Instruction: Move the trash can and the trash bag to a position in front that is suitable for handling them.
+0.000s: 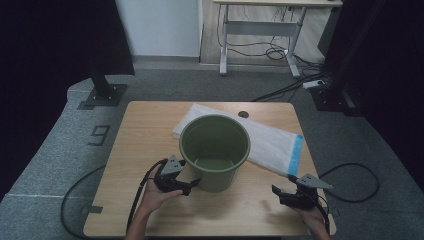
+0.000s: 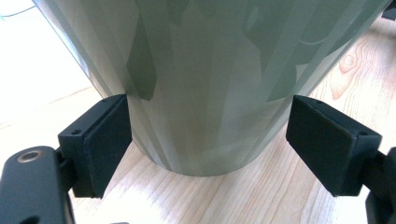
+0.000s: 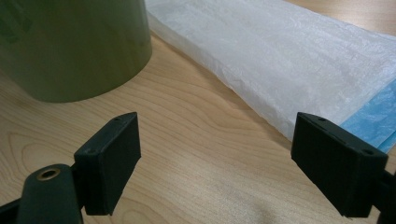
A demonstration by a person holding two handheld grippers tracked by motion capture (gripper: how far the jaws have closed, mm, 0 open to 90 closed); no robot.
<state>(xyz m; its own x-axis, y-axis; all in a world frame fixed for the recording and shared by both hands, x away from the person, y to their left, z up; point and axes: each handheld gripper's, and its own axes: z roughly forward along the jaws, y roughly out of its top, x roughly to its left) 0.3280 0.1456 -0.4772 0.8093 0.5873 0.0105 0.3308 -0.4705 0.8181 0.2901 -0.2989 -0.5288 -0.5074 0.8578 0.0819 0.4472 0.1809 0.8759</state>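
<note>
An empty olive-green bucket (image 1: pixel 218 179) stands upright in the middle of the wooden table (image 1: pixel 145 135). Behind and to its right lies a flat white bag (image 1: pixel 270 141) with a blue end strip (image 1: pixel 296 154). My left gripper (image 1: pixel 191 184) is at the bucket's lower left, open, with the bucket's base (image 2: pixel 210 70) between its wide jaws (image 2: pixel 208 140); the left pad (image 2: pixel 105 144) is close against the wall and the right pad (image 2: pixel 327 144) stands apart. My right gripper (image 1: pixel 278 192) hovers open near the front right edge. Bare wood lies between its jaws (image 3: pixel 215 154), with the bucket (image 3: pixel 70 46) and bag (image 3: pixel 289 60) beyond.
A round cable hole (image 1: pixel 243 114) sits at the table's back edge. On the carpet stand a black stand base (image 1: pixel 103 95) at the far left and a desk frame (image 1: pixel 260 30) with cables behind. A cable loop (image 1: pixel 357 182) lies to the table's right.
</note>
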